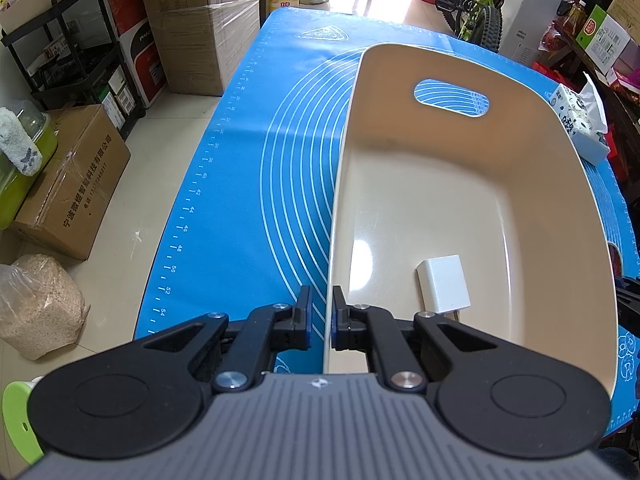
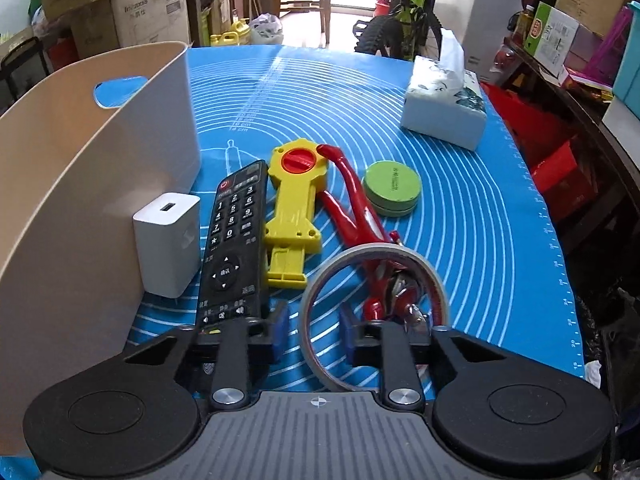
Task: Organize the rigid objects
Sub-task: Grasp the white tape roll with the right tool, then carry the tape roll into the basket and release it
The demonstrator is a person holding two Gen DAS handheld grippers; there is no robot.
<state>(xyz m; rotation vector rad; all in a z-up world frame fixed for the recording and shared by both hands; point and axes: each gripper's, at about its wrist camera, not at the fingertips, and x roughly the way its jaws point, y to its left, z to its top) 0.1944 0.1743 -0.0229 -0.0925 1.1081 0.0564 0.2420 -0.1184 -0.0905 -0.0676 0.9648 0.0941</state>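
Bits get cut off here: the tape ring's (image 2: 374, 312) near arc hides behind the right gripper (image 2: 312, 338), whose jaws sit spread around it, contact unclear. Left gripper (image 1: 323, 318) pinches the beige plastic bin's (image 1: 472, 184) left wall; 1 white charger cube (image 1: 443, 283) lies inside, near edge.
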